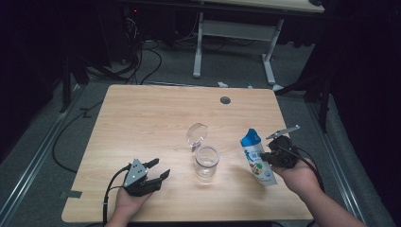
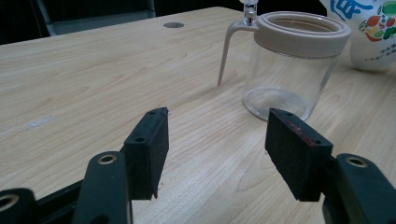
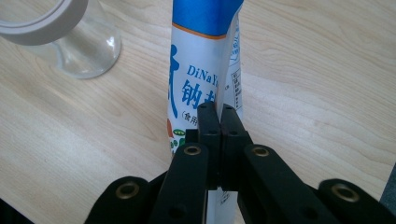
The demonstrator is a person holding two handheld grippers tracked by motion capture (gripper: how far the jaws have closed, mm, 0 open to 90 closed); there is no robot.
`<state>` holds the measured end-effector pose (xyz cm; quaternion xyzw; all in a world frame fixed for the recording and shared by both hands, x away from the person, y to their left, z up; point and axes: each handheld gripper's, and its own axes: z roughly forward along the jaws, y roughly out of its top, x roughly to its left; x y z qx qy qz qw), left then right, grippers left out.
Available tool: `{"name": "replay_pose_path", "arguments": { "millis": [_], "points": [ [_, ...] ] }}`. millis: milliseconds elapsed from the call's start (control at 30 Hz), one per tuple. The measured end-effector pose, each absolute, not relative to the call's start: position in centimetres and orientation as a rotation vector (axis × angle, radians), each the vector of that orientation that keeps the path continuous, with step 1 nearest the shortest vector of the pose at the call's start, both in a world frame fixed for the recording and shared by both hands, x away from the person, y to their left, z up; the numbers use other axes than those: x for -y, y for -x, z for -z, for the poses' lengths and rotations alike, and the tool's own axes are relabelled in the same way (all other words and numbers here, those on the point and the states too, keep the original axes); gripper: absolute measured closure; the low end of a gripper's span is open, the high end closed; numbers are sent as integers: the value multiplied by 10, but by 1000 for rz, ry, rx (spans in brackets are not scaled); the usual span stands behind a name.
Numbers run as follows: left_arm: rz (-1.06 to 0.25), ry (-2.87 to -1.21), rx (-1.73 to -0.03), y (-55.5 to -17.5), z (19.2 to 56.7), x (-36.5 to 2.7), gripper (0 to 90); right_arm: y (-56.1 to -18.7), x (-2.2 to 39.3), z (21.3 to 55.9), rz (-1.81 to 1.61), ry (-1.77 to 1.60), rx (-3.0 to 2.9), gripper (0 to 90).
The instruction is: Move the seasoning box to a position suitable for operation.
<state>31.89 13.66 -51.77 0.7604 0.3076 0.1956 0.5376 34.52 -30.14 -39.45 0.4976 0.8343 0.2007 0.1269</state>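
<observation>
Right hand-held gripper [image 3: 218, 109] pinches soft pouch [image 3: 205, 60] at its back seam; light, floppy. Left hand-held gripper [image 2: 215, 140] open, empty, facing fragile jar [image 2: 294, 60].

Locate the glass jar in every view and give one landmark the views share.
High view: glass jar at table centre, lid flipped open behind it.
Left gripper view: upper right, beyond the open jaws.
Right gripper view: top left corner.
Shared landmark: the blue-and-white pouch beside it.
</observation>
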Motion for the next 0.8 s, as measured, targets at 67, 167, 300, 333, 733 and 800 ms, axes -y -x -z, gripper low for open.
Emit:
{"name": "replay_pose_path", "arguments": {
  "millis": [67,167,300,333,733,800],
  "points": [
    [-461,-1811,-726,-319,518,-136,397,-348,299,394,-558,-1449,-2444,900],
    [-449,-1820,-715,-318,518,-134,397,-351,297,393,-536,-1448,-2465,900],
    [-446,-1815,-696,-316,517,-132,396,-354,295,391,-502,-1449,-2488,900],
    [-447,-1816,-692,-316,517,-132,396,-355,294,392,-502,-1454,-2492,900],
    [-407,-1794,-672,-314,515,-127,403,-366,288,389,-405,-1458,-2548,900],
    [-405,-1791,-668,-312,514,-125,407,-366,286,390,-391,-1468,-2553,900]
  ]
}}
